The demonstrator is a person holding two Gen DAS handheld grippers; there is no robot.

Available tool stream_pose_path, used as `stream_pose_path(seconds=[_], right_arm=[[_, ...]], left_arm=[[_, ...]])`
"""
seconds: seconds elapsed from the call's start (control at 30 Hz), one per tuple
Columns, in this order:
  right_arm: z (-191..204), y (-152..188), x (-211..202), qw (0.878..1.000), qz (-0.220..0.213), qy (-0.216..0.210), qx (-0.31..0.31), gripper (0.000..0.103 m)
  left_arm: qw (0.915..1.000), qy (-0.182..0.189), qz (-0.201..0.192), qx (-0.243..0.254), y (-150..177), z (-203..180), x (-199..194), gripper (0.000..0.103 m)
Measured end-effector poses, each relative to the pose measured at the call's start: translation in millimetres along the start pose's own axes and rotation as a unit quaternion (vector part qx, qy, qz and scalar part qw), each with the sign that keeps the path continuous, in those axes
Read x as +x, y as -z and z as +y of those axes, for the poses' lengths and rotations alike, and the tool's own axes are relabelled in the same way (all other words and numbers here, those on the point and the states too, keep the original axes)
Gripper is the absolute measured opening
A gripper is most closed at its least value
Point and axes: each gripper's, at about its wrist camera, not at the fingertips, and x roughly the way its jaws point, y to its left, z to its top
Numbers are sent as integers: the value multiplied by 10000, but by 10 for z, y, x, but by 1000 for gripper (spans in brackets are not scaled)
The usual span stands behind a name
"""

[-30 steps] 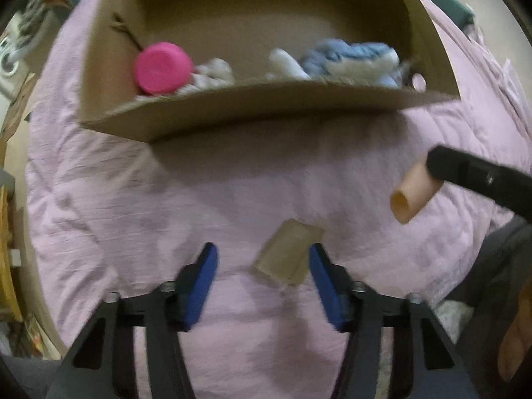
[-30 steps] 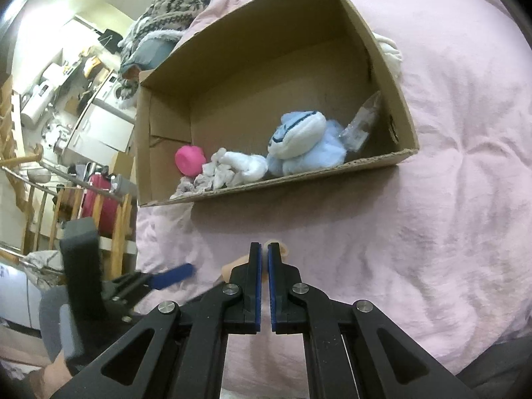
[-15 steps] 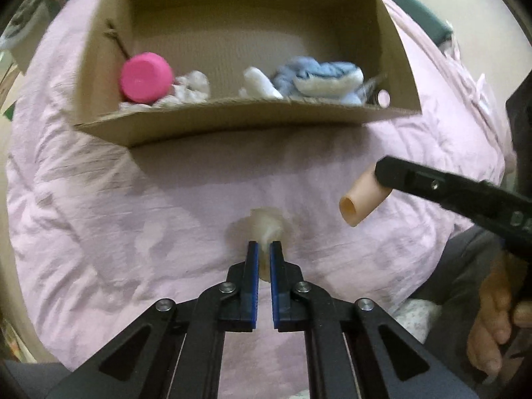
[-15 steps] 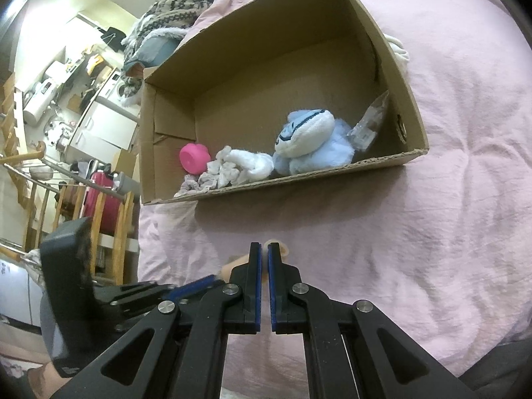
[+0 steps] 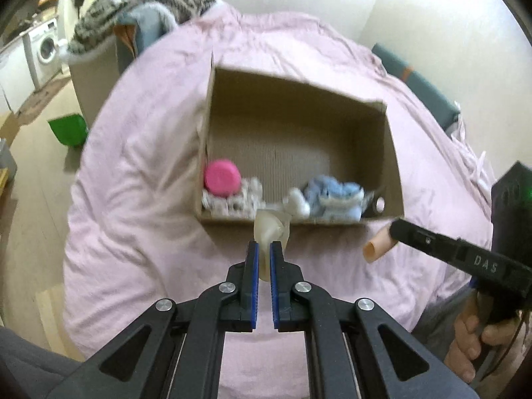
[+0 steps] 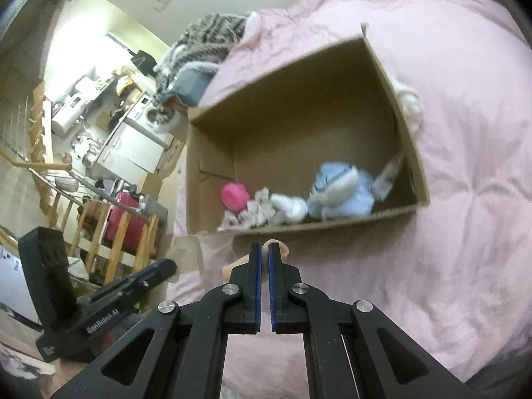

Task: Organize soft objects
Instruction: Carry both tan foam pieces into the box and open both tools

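Observation:
My left gripper (image 5: 264, 246) is shut on a pale beige soft piece (image 5: 271, 227) and holds it above the pink bedspread, just before the near wall of the cardboard box (image 5: 299, 99). My right gripper (image 6: 264, 249) is shut on a peach foam tube (image 6: 276, 244), whose open end shows in the left wrist view (image 5: 377, 247). In the box lie a pink round toy (image 5: 222, 178), white-grey cloth pieces (image 5: 232, 201) and a blue and white plush (image 5: 335, 196); they also show in the right wrist view, the plush (image 6: 339, 193) at the right.
The box (image 6: 299, 106) lies on a pink bedspread (image 6: 465, 166). A striped blanket heap (image 5: 139, 13) sits beyond the bed. A green bin (image 5: 68, 131) stands on the floor at left. White fluff (image 6: 410, 106) lies behind the box's right wall.
My left gripper closed on the beige piece and lifted it off the bedspread toward the box. My right gripper, holding the tube, moved closer to the box.

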Motion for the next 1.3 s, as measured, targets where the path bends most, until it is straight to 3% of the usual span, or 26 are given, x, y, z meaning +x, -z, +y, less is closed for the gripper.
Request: stream_pose_path(seconds=[0.27, 0.53, 0.83, 0.93, 1.3], right_arm=[[88, -344, -262, 9981, -560, -236, -56, 6], [114, -688, -117, 9969, -683, 146, -362, 6], [-135, -574, 415, 9960, -203, 773, -402, 6], [-74, -555, 533, 9920, -124, 1050, -689, 6], [17, -474, 798, 9857, 242, 1279, -1066, 6]], left_arm=[[9991, -64, -366, 206, -474, -92, -105, 6], [9973, -274, -482, 485, -827, -170, 148, 6], [9985, -422, -100, 321, -699, -8, 762, 6], [9987, -440, -39, 258, -672, 22, 842, 6], [9958, -760, -2, 506, -610, -82, 905, 7]])
